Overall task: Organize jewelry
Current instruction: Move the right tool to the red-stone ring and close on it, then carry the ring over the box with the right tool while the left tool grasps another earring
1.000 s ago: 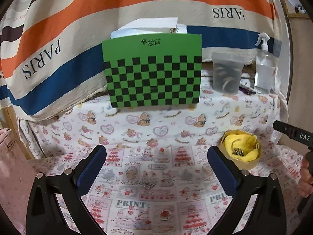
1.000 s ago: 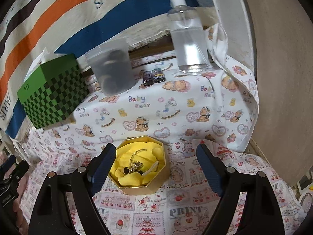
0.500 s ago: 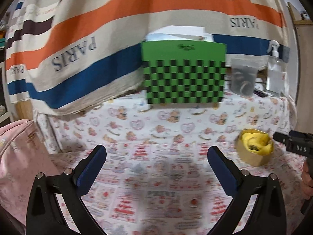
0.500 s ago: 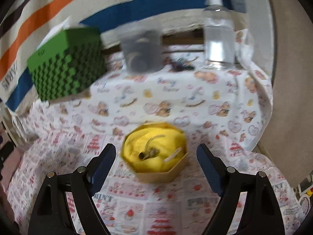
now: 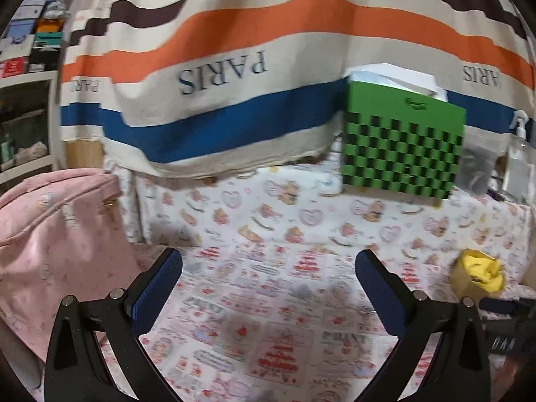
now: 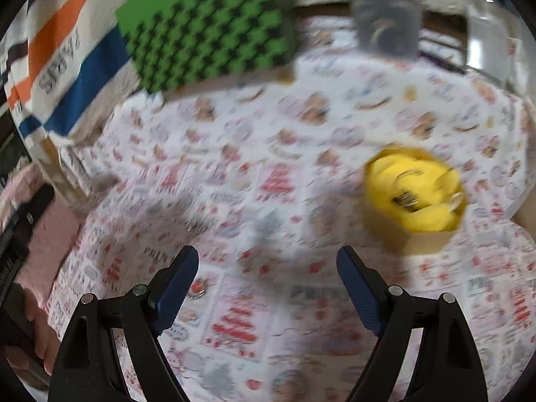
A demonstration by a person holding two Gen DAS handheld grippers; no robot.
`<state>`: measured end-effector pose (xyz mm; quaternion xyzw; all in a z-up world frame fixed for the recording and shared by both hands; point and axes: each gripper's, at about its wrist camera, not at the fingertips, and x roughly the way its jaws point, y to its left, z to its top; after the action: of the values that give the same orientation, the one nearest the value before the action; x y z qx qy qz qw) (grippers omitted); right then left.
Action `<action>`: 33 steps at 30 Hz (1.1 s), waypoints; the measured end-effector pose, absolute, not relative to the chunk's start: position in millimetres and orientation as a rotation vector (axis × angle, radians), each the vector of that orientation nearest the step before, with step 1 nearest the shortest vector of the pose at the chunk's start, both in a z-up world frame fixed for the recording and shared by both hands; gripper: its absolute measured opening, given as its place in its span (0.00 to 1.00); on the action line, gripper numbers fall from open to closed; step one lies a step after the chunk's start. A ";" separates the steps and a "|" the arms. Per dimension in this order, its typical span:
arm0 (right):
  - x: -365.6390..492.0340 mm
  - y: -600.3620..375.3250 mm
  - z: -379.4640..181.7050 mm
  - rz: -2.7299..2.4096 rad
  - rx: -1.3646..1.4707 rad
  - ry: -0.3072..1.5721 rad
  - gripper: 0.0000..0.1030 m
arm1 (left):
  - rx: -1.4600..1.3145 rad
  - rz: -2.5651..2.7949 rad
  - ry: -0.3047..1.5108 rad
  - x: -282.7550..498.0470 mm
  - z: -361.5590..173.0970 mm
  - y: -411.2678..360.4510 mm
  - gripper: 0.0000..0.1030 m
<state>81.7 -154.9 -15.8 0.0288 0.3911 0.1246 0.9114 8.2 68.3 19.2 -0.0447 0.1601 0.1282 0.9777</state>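
A small cardboard box lined with yellow cloth [image 6: 415, 197] sits on the printed tablecloth [image 6: 268, 154] with small dark and metal jewelry pieces [image 6: 407, 199] in it; it also shows far right in the left wrist view [image 5: 477, 276]. My right gripper [image 6: 267, 269] is open and empty, to the left of the box and above the cloth. A small round piece [image 6: 197, 293] lies by its left fingertip. My left gripper [image 5: 268, 273] is open and empty over the cloth, well left of the box. Both views are blurred.
A green checkered box [image 5: 402, 149] stands at the back, with a grey translucent cup [image 6: 387, 28] and a clear spray bottle [image 5: 521, 167] to its right. A striped "PARIS" cloth [image 5: 234, 67] hangs behind. A pink bag [image 5: 57, 234] lies at the left edge.
Both grippers have swung left: the yellow-lined box has slid from centre to the right in the right wrist view and to the far right in the left wrist view. Both jaws stay open.
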 end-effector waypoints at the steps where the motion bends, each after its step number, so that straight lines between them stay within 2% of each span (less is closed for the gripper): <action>1: 82.1 -146.6 -19.5 0.261 0.043 0.818 0.84 | -0.094 0.251 0.332 9.7 18.3 69.9 0.99; 8: 83.5 -114.1 -35.7 0.332 -0.024 0.885 0.82 | -0.144 0.224 0.368 16.4 12.8 78.1 0.99; 14: 88.8 -95.6 -51.0 0.359 -0.059 0.938 0.64 | -0.111 0.258 0.406 27.7 1.0 75.9 0.99; 24: 86.9 -85.8 -61.4 0.350 -0.105 0.920 0.46 | -0.127 0.225 0.426 29.6 -1.4 76.8 0.99; 26: 83.6 -84.0 -62.0 0.344 -0.138 0.894 0.32 | -0.157 0.213 0.423 28.3 -0.4 80.8 0.99; 29: 81.6 -85.8 -61.7 0.347 -0.146 0.878 0.22 | -0.160 0.231 0.429 30.0 -1.7 83.9 0.99; 33: 80.8 -91.2 -61.1 0.351 -0.134 0.870 0.22 | -0.167 0.233 0.432 30.1 -2.6 86.0 0.99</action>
<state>80.8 -91.2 -61.1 -0.0643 0.4190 0.1690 0.8898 30.1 86.0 -2.6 -0.0824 0.2137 0.1151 0.9666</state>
